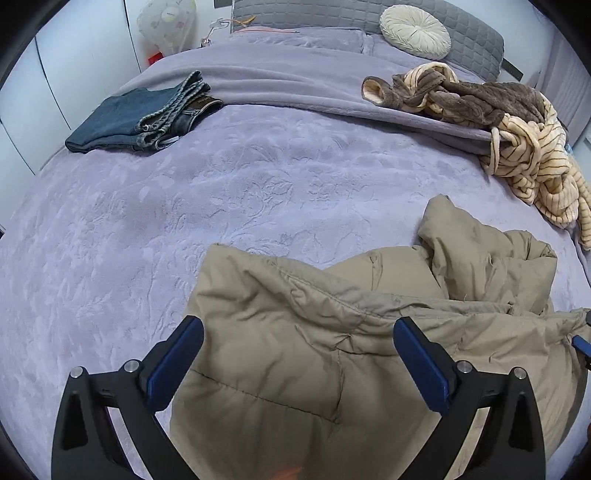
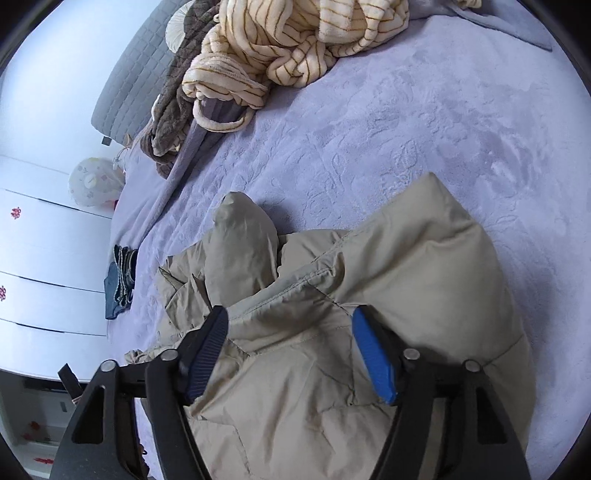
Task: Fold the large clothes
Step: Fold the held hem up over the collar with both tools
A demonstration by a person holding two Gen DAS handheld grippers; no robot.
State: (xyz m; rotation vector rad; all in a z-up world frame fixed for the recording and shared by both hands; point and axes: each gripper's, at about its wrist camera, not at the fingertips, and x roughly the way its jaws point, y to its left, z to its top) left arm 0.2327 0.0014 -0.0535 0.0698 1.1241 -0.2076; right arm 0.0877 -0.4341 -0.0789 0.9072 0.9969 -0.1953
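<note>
A tan puffer jacket (image 1: 332, 332) lies bunched on the lilac bed near the front edge; it also fills the lower right wrist view (image 2: 351, 314). My left gripper (image 1: 298, 332) is open, its blue-padded fingers spread above the jacket's near fold. My right gripper (image 2: 290, 321) is open too, its fingers either side of a raised seam of the jacket. A sliver of the right gripper shows at the left wrist view's right edge (image 1: 581, 343).
Folded blue jeans (image 1: 144, 118) lie at the bed's far left. A heap of brown and cream striped fleece clothes (image 1: 517, 129) sits at the far right. A round cream cushion (image 1: 415, 31) rests by the grey headboard (image 1: 314, 14). White wardrobe doors (image 2: 44, 240) stand beside the bed.
</note>
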